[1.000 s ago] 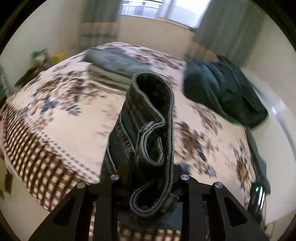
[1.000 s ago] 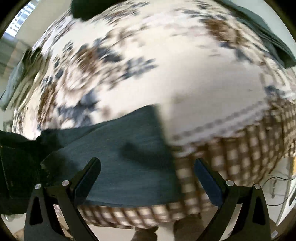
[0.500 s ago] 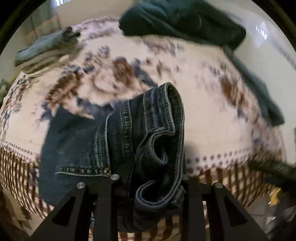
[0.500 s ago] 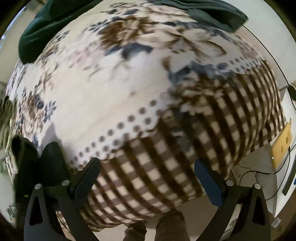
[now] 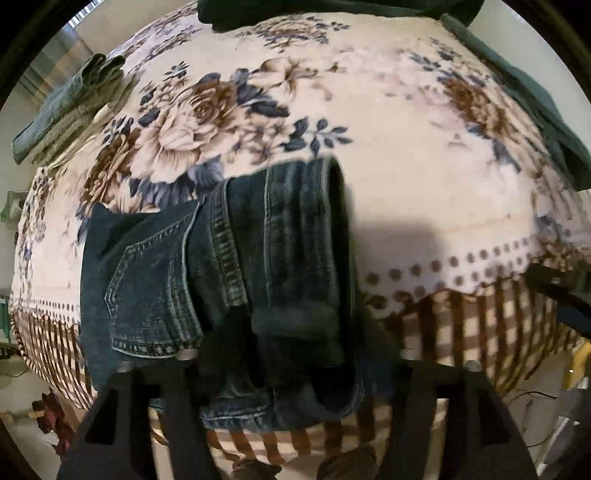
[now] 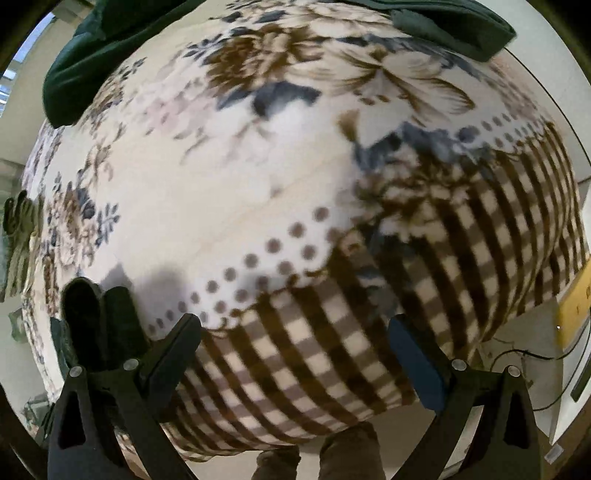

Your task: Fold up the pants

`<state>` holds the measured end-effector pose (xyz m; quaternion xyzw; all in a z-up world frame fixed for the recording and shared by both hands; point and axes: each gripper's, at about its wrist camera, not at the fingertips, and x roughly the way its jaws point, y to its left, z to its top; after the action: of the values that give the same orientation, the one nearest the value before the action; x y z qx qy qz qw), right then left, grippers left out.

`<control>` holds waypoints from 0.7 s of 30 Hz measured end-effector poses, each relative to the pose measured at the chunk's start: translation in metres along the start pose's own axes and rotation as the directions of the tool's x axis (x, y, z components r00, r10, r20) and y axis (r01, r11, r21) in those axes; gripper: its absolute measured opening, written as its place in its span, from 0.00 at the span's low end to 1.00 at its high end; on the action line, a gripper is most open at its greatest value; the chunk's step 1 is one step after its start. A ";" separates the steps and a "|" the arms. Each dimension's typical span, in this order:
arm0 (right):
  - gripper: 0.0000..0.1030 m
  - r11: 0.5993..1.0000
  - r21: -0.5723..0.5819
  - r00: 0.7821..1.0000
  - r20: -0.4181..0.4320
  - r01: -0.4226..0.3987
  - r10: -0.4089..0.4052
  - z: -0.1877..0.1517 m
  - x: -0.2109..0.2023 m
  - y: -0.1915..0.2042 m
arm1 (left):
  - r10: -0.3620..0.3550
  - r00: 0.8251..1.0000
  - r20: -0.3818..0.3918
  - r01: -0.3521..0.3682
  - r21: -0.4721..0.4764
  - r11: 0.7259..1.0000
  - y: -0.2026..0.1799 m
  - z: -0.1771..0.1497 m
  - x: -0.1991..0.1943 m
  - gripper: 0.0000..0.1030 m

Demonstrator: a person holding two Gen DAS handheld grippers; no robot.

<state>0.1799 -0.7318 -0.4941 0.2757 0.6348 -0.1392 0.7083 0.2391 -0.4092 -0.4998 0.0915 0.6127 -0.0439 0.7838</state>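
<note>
Lying folded on the floral blanket (image 5: 406,177), at 6 o'clock edge: jeans (image 5: 229,280). Opening around them (pads no longer pressing): left gripper (image 5: 295,354). Hovering spread and empty: right gripper (image 6: 295,339).

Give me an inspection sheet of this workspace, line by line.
Surface: bed under a floral blanket with a checked border.
Job's things: folded jeans lying near the blanket's front edge.
Clutter: dark green garments heaped at the far side; grey-green folded clothes at far left.
Grippers: left tongs opening, jeans between the fingers; right tongs open, nothing between them.
Cables: black cables on the floor at right.
Surroundings: pale floor, a yellow object beside the bed, the person's feet below.
</note>
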 end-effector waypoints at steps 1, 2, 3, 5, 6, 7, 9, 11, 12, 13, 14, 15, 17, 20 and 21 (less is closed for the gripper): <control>1.00 1.000 -0.007 1.000 -0.001 -0.018 0.018 0.001 0.000 0.005 | -0.003 1.000 0.008 0.003 -0.004 1.000 0.002 0.002 -0.004 0.65; 1.00 0.999 -0.017 0.999 -0.005 -0.041 0.041 0.002 -0.001 0.012 | -0.003 1.000 0.014 0.003 -0.009 1.000 0.006 0.003 -0.010 0.71; 1.00 0.998 -0.029 0.998 -0.009 -0.064 0.064 0.004 -0.001 0.020 | 0.000 1.000 0.024 0.001 -0.018 1.000 0.011 0.004 -0.016 0.74; 1.00 0.993 -0.055 0.994 -0.022 -0.106 0.105 0.004 -0.001 0.034 | -0.004 0.999 0.035 0.005 -0.040 0.999 0.023 0.006 -0.023 0.74; 1.00 0.989 -0.069 0.991 -0.036 -0.132 0.130 0.004 0.000 0.043 | 0.002 0.999 0.039 0.000 -0.057 0.998 0.031 0.006 -0.027 0.77; 1.00 0.984 -0.085 0.987 -0.053 -0.158 0.154 0.004 0.002 0.053 | 0.013 0.999 0.041 -0.010 -0.075 0.997 0.041 0.007 -0.030 0.81; 1.00 0.971 -0.111 0.975 -0.091 -0.210 0.200 0.001 0.007 0.073 | 0.018 0.999 0.039 -0.014 -0.113 0.994 0.059 0.009 -0.034 0.81; 1.00 0.955 -0.130 0.959 -0.136 -0.267 0.249 -0.002 0.016 0.096 | 0.061 0.998 0.033 -0.055 -0.157 0.986 0.081 0.009 -0.039 0.80; 1.00 0.947 -0.132 0.949 -0.162 -0.294 0.272 -0.004 0.022 0.106 | 0.065 0.997 0.029 -0.058 -0.177 0.982 0.093 0.010 -0.042 0.80; 1.00 0.941 -0.133 0.941 -0.181 -0.313 0.287 -0.006 0.026 0.115 | 0.080 0.996 0.030 -0.073 -0.195 0.978 0.104 0.011 -0.045 0.80; 1.00 0.933 -0.131 0.930 -0.204 -0.336 0.306 -0.009 0.033 0.125 | 0.108 0.994 0.033 -0.099 -0.204 0.974 0.112 0.011 -0.047 0.80; 1.00 0.928 -0.127 0.922 -0.222 -0.350 0.317 -0.012 0.039 0.132 | 0.136 0.990 0.036 -0.125 -0.204 0.971 0.119 0.011 -0.048 0.80; 1.00 0.921 -0.120 0.906 -0.264 -0.371 0.331 -0.016 0.054 0.146 | 0.194 0.980 0.035 -0.184 -0.200 0.963 0.135 0.011 -0.045 0.80; 0.99 0.918 -0.096 0.885 -0.322 -0.385 0.338 -0.023 0.079 0.164 | 0.221 0.975 0.005 -0.216 -0.210 0.954 0.155 0.009 -0.033 0.80; 0.97 0.915 -0.087 0.878 -0.331 -0.394 0.346 -0.026 0.086 0.170 | 0.230 0.973 -0.002 -0.225 -0.209 0.952 0.159 0.008 -0.030 0.80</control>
<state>0.2647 -0.5658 -0.5430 0.3559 0.6817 0.0925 0.6325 0.2685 -0.2565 -0.4549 0.0785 0.5905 0.1100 0.7956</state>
